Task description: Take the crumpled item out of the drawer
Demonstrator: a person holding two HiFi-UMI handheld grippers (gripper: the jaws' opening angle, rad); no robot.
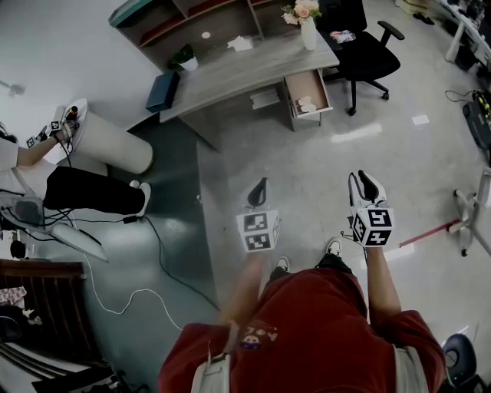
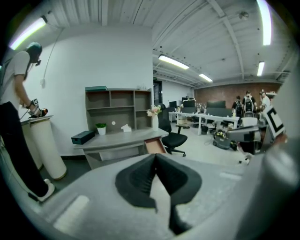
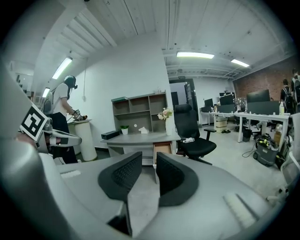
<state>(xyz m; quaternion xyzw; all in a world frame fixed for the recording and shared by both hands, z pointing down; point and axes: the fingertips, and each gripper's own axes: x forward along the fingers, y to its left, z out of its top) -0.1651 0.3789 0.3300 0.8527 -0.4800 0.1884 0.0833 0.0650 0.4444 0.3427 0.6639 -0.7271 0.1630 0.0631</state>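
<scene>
A grey desk (image 1: 253,65) stands across the room with its drawer (image 1: 308,92) pulled open. In the drawer lies a pale crumpled item (image 1: 306,104). Both grippers hang in the air well short of the desk, above the bare floor. My left gripper (image 1: 260,188) is shut, its dark pads meeting at the tips with nothing between them (image 2: 155,157). To its right, my right gripper (image 1: 367,183) is open by a narrow gap and holds nothing (image 3: 149,157). Both gripper views look toward the open drawer (image 3: 162,148), seen small and far off.
A black office chair (image 1: 367,46) stands right of the drawer. A flower vase (image 1: 307,27), a small plant (image 1: 184,57) and a dark box (image 1: 163,90) sit on the desk, with shelves (image 1: 192,15) behind. Another person stands by a white pedestal (image 1: 115,142) at left. Cables (image 1: 153,253) cross the floor.
</scene>
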